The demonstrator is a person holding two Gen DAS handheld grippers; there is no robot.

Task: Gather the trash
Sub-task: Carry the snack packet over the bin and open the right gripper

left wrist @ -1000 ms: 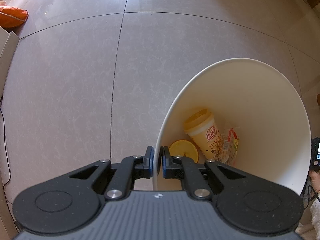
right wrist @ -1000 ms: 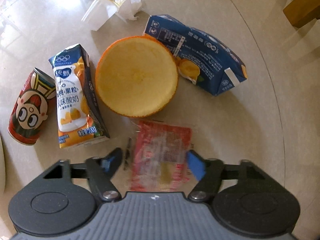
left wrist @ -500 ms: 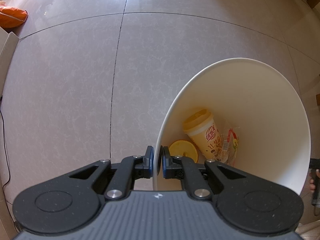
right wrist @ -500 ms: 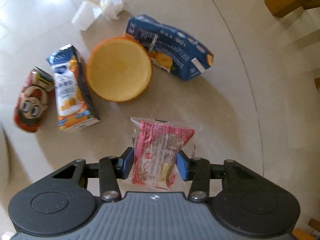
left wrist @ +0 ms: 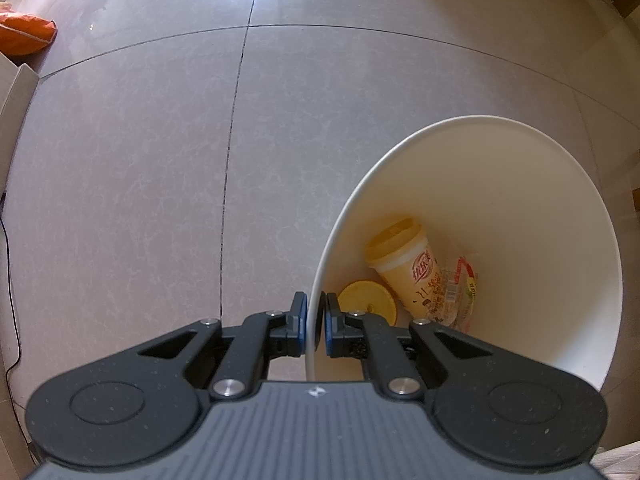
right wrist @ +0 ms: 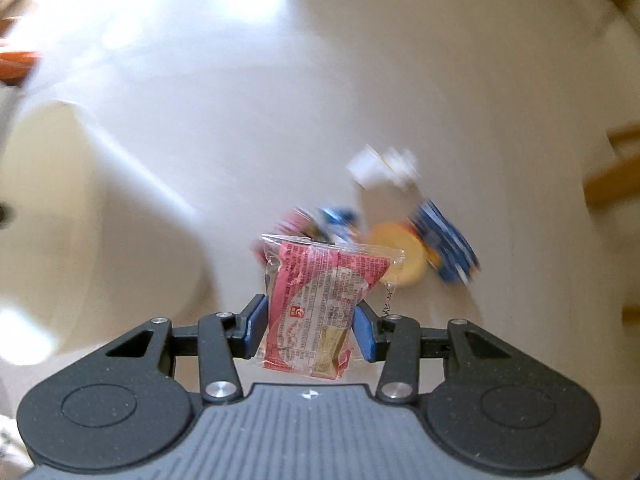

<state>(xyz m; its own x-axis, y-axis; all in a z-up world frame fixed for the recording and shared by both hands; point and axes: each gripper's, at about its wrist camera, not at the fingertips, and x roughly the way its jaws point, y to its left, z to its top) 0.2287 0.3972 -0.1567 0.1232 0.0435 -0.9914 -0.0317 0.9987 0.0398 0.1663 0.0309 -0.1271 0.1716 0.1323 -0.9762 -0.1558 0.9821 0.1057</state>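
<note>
My left gripper (left wrist: 314,328) clamps bin (left wrist: 520,184) rim, steadying it for drops; cup, orange peel, wrapper already inside. My right gripper (right wrist: 310,330) pinches red snack packet (right wrist: 320,304) by sides, clear of floor, above blurred leftover litter. Bin at left edge.

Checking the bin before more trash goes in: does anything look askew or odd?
Nothing stands out. The left gripper pinches the white bin's rim; the yellow cup lies inside. The right gripper holds the red wrapper.
</note>
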